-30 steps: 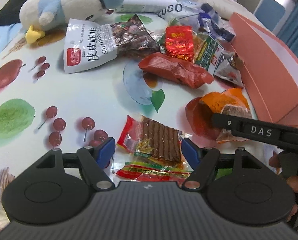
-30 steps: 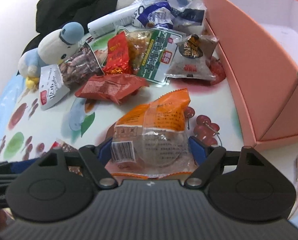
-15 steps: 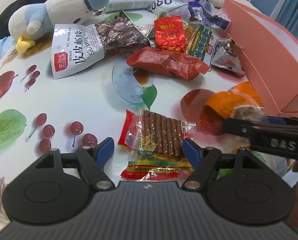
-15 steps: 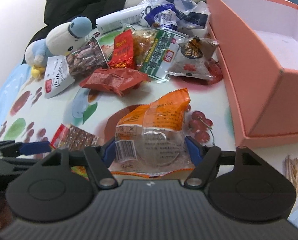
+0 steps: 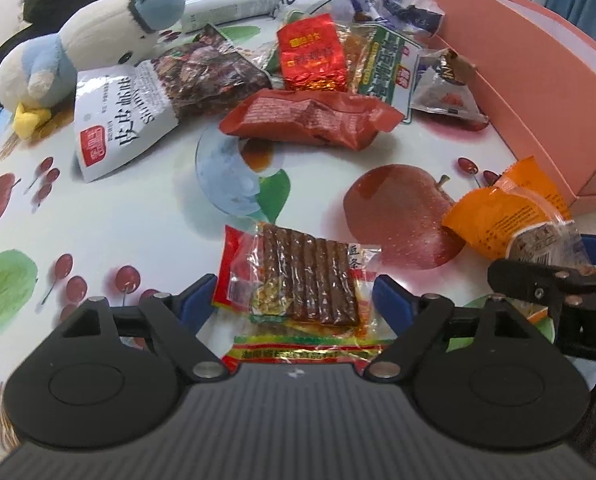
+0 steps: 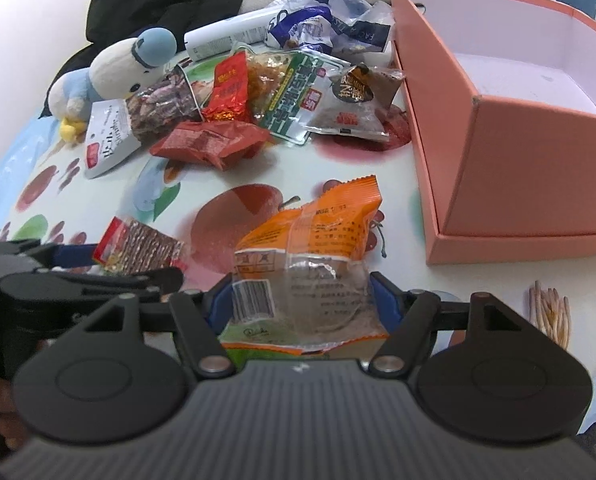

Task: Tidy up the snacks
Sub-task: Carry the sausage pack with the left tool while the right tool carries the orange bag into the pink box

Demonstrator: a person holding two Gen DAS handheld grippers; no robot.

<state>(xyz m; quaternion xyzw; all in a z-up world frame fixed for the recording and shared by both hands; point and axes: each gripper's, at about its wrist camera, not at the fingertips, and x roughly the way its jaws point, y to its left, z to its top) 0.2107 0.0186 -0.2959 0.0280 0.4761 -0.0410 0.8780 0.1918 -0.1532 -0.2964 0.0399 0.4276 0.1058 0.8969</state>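
Grippers set over two packets, neither yet boxed

Left wrist view: the left gripper [image 5: 294, 296] stands with its blue pads apart on either side of the clear packet of brown sticks [image 5: 298, 280], which lies flat on the fruit-printed tabletop [image 5: 138, 216]. A second ago the packet sat just ahead of the pads; it now lies between them, so this gripper has come down and forward over it. The pads do not appear to press the wrapper. At the right edge, the orange packet [image 5: 501, 216] is seen raised at the tip of the other tool, and sits nearer the pink box [image 5: 537, 80] than it did before.

Right wrist view: the right gripper [image 6: 301, 304] is clamped on the orange packet [image 6: 309, 256]; the pads have drawn in since a second ago and now bear on both sides of the wrapper. The pink box [image 6: 497, 152] stands open to the right with its white floor bare, and fills more of this view than before. The remaining snacks lie heaped beyond, beside a plush bird [image 6: 114, 72].

Assessment: one packet is secured and looks bound for the box; the stick packet is bracketed but not gripped. Nothing has been stowed, so the task stands at an early stage.
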